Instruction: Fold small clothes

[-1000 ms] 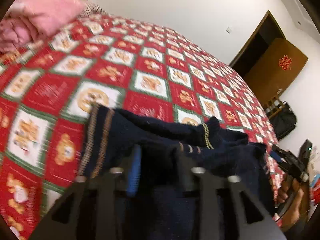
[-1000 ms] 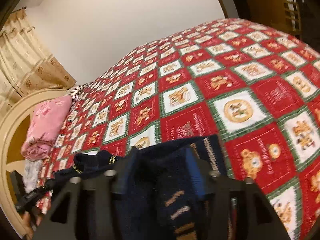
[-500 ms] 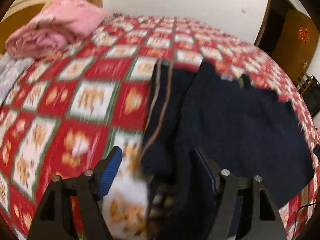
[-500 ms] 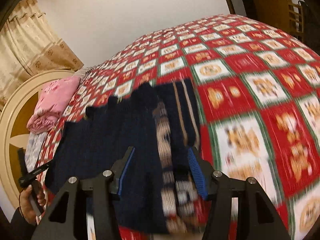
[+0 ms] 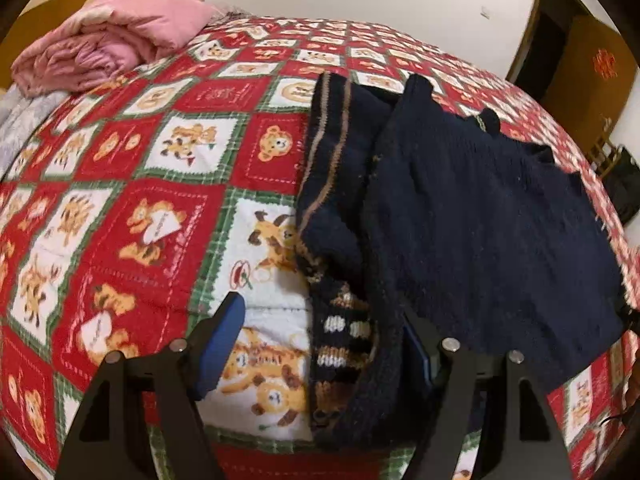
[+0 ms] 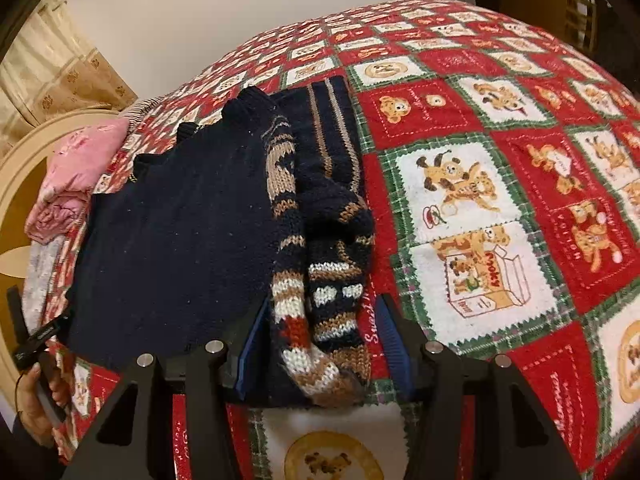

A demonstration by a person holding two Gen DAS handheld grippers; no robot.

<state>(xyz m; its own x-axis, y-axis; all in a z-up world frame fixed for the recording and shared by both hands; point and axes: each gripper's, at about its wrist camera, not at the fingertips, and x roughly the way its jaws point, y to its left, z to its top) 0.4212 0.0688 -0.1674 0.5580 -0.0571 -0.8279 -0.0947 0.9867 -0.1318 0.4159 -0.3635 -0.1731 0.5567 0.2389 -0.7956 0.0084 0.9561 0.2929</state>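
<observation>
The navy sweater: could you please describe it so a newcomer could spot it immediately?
On the red teddy-bear quilt lies a flat, folded navy sweater, away from the pink bundle. Unlike that bundle, it is dark knit with tan-and-white striped sleeves.

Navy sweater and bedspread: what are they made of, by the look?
Navy sweater: knitted yarn, likely wool or acrylic; stitch rows and fuzzy striped sleeves show. Bedspread: soft napped printed fabric, probably fleece or terry; matte, fuzzy surface.
</observation>
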